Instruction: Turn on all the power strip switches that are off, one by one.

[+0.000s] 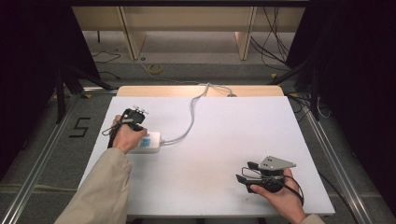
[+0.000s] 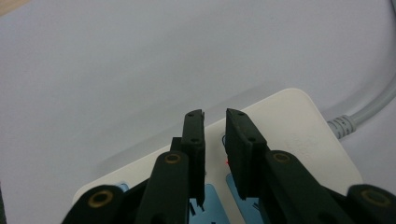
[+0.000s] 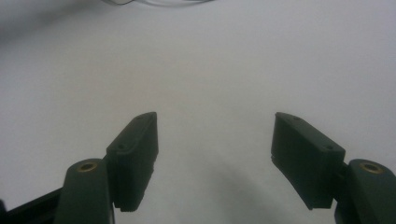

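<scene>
The left gripper [image 2: 214, 114] hangs directly over the white plastic power strip [image 2: 289, 135], its black fingers [image 2: 194, 135] nearly together with only a narrow gap and nothing between them. A small red glow shows just beneath them, perhaps the strip's switch light. The strip lies at the left of the desk under the left hand [image 1: 125, 136]. A press landing off-centre could slide or tip the light strip, since nothing else steadies it; the stiff grey cable [image 1: 191, 112] running off the far edge could also tug it round. The right gripper [image 3: 215, 140] rests low at the near right, well apart from the strip, fingers wide apart and empty. The white matte desk [image 1: 233, 140] lies otherwise bare. Beyond it are grey floor, loose wires, wooden furniture legs and dark curtains at either side
</scene>
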Available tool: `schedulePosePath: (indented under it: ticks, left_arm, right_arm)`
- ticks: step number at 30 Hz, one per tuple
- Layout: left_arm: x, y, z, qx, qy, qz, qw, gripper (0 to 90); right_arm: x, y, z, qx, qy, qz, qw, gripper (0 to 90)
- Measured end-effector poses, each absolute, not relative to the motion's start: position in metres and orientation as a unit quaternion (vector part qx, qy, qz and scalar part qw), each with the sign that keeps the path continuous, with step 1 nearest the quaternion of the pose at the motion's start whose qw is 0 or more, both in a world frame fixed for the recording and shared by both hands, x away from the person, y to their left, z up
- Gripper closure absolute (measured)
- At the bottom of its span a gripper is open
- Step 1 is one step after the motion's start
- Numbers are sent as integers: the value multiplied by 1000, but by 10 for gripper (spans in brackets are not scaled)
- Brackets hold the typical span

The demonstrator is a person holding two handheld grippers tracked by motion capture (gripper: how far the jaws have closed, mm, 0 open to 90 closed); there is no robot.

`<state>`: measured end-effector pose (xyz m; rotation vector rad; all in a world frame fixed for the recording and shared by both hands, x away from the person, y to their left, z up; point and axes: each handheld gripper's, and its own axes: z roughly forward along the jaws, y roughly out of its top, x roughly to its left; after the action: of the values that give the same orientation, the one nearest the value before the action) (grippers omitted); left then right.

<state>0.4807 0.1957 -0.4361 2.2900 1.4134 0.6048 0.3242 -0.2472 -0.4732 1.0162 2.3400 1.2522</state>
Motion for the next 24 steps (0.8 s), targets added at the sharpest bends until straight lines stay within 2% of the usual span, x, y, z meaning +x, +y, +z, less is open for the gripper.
schedulePosePath:
  ticks: [12, 18, 24]
  left_arm:
    - [478, 209, -433, 804, 511, 230, 199, 627]
    - [476, 218, -431, 796, 518, 235, 205, 499]
    - [474, 227, -431, 791, 525, 246, 198, 415]
  right_arm:
    - [324, -247, -473, 354, 814, 436, 149, 327]
    - [324, -246, -473, 354, 815, 435, 148, 327]
    - [324, -246, -473, 355, 814, 436, 148, 327]
